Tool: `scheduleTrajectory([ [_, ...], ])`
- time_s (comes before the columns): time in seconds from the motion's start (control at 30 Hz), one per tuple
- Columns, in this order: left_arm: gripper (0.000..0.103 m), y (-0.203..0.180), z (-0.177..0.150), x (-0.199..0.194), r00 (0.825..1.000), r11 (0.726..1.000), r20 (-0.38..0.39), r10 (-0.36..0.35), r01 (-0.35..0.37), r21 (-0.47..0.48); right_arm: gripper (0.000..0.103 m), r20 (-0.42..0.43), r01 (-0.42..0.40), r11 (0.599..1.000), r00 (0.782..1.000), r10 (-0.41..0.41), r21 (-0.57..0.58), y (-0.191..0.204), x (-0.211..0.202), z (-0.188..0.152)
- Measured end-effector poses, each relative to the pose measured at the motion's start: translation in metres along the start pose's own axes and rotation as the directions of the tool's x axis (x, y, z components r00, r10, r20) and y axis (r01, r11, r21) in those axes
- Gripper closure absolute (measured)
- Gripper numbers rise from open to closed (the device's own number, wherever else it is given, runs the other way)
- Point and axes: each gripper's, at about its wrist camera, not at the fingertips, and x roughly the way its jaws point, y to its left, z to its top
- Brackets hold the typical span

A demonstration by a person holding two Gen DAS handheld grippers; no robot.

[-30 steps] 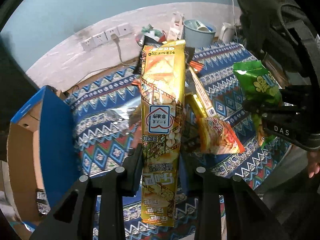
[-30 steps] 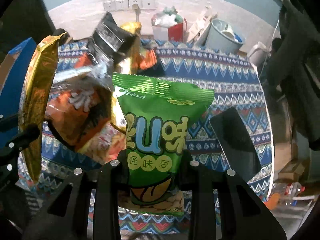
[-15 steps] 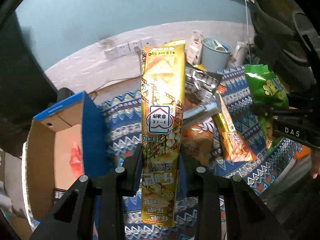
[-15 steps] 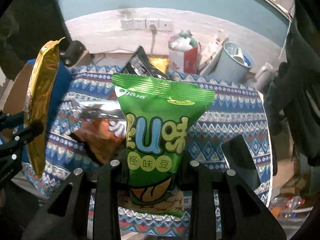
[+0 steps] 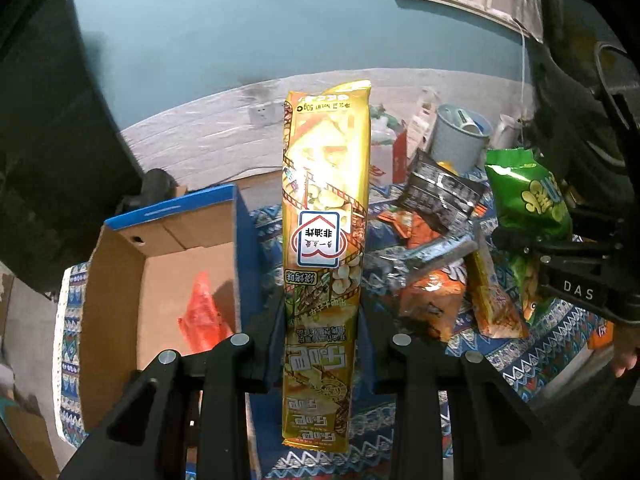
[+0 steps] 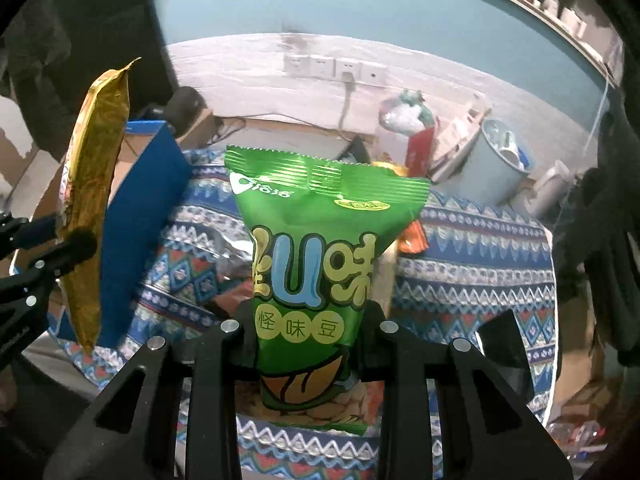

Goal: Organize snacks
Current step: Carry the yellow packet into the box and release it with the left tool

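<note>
Left gripper (image 5: 320, 332): pressed on the long gold foil snack packet (image 5: 325, 216), held upright, clear of the table.
Right gripper (image 6: 310, 344): pinching the green foil bean bag (image 6: 316, 256) low down.
Risk, slip: both packets tower above their pinch points; glossy film could slide during transfer.
Risk, clash: the grippers travel near each other.
Destination: open brown cardboard box with blue outer walls (image 5: 120, 280), left of the patterned blue tablecloth (image 6: 480, 248).

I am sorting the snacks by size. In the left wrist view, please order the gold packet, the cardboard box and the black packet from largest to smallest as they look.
1. Cardboard box, largest.
2. Gold packet, long and narrow; it is close to the camera, so its real size is unsure.
3. Black packet, smallest.
</note>
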Motion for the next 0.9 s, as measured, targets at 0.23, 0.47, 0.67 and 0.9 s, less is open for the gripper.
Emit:
scheduleTrajectory([
  [0.23, 0.071, 0.031, -0.003, -0.003, 1.000, 0.997, 0.005, 0.025, -0.024, -0.067, 0.074, 0.013, -0.032, 0.999, 0.999, 0.033, -0.043, 0.032, 0.001, 0.018],
  [0.47, 0.071, 0.068, -0.008, -0.012, 0.999, 0.990, 0.013, 0.049, -0.047, -0.135, 0.074, 0.017, -0.060, 0.995, 0.998, 0.062, -0.077, 0.060, 0.004, 0.035],
  [0.67, 0.071, 0.099, -0.012, -0.017, 0.997, 0.980, 0.012, 0.078, -0.075, -0.187, 0.074, 0.015, -0.084, 0.990, 0.996, 0.086, -0.113, 0.087, 0.009, 0.047],
  [0.9, 0.071, 0.136, -0.020, -0.014, 0.994, 0.962, -0.013, 0.111, -0.110, -0.248, 0.074, 0.014, -0.108, 0.983, 0.994, 0.112, -0.151, 0.121, 0.015, 0.062],
])
